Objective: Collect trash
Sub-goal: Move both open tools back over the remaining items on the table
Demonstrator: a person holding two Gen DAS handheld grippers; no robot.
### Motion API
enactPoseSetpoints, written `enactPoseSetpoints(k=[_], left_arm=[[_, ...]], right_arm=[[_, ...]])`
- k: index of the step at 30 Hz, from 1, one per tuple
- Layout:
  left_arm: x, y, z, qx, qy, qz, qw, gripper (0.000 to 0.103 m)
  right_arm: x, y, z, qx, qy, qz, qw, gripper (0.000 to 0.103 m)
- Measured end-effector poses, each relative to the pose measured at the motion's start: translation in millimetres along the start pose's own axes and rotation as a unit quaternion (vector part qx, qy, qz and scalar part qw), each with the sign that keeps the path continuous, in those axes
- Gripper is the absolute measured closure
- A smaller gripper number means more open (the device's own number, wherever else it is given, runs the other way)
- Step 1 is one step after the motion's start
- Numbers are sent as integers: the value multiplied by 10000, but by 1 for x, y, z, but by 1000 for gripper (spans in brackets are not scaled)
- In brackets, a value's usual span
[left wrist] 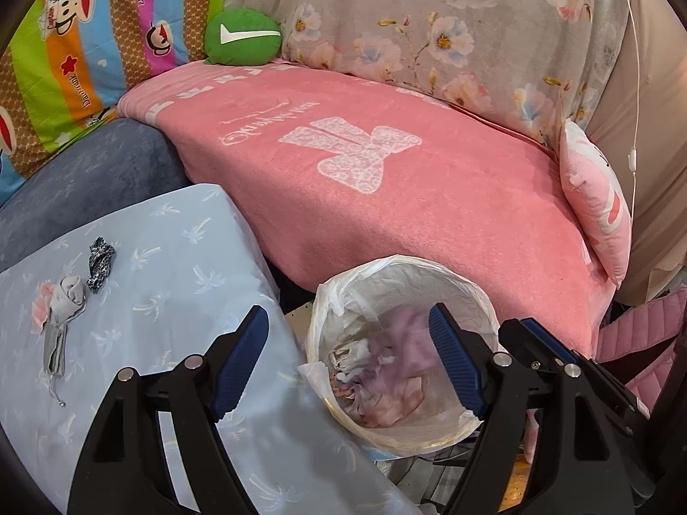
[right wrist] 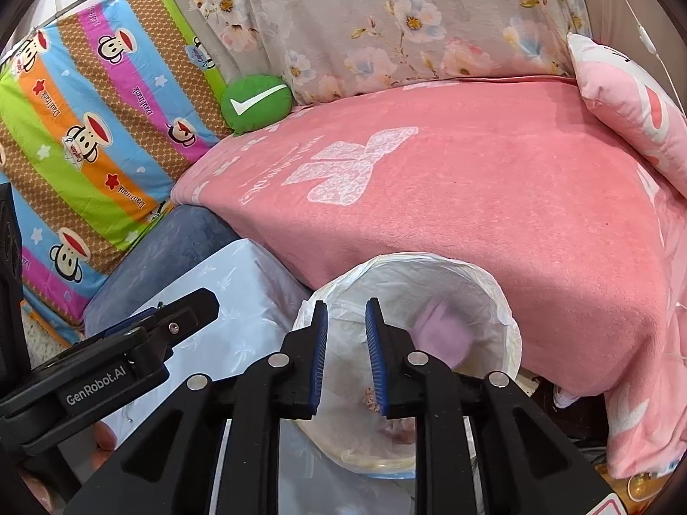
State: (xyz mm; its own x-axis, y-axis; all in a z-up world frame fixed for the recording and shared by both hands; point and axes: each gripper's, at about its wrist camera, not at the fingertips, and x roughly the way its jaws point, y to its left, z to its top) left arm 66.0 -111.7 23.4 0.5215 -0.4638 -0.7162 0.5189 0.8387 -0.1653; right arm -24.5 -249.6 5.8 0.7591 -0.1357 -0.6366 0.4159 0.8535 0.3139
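A soft pink blanket (left wrist: 429, 197) with a white bow picture covers a sofa. Behind it hangs a grey cloth with flowers (left wrist: 451, 21). A bright striped sheet with monkey faces (left wrist: 86, 64) stands at the side, and a round green cushion (left wrist: 242, 36) with a white tick sits by it. A small pink pillow (left wrist: 597, 206) leans at the other end. In front is a light blue cloth (left wrist: 171, 266) with pale tree shapes. On it lie a crumpled grey scrap (left wrist: 68, 300) and a small black-and-white scrap (left wrist: 101, 262), side by side.

A round bin (left wrist: 343, 300) with a thin, crinkly white bag in it stands just beside the blue cloth and against the blanket. Inside are crumpled white tissues and soft purple trash (left wrist: 399, 360).

The left gripper (left wrist: 348, 330) is spread wide over the bin with nothing between its ribbed blue pads. The right gripper (right wrist: 346, 313) has a narrow gap and holds nothing. A blurry purple piece (right wrist: 438, 330) is inside the bin past its tips.
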Motion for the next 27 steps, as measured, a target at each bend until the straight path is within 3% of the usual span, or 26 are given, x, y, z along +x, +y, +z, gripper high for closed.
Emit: enactPoseSetpoints(k=[5, 27], left_arm=[[-1, 5, -3, -58, 1, 39, 10000, 29], [-12, 35, -13, -337, -35, 188, 9993, 29]], right_arm=[[1, 4, -3, -33, 51, 20, 10000, 78], [4, 39, -16, -357, 212, 169, 9990, 70]])
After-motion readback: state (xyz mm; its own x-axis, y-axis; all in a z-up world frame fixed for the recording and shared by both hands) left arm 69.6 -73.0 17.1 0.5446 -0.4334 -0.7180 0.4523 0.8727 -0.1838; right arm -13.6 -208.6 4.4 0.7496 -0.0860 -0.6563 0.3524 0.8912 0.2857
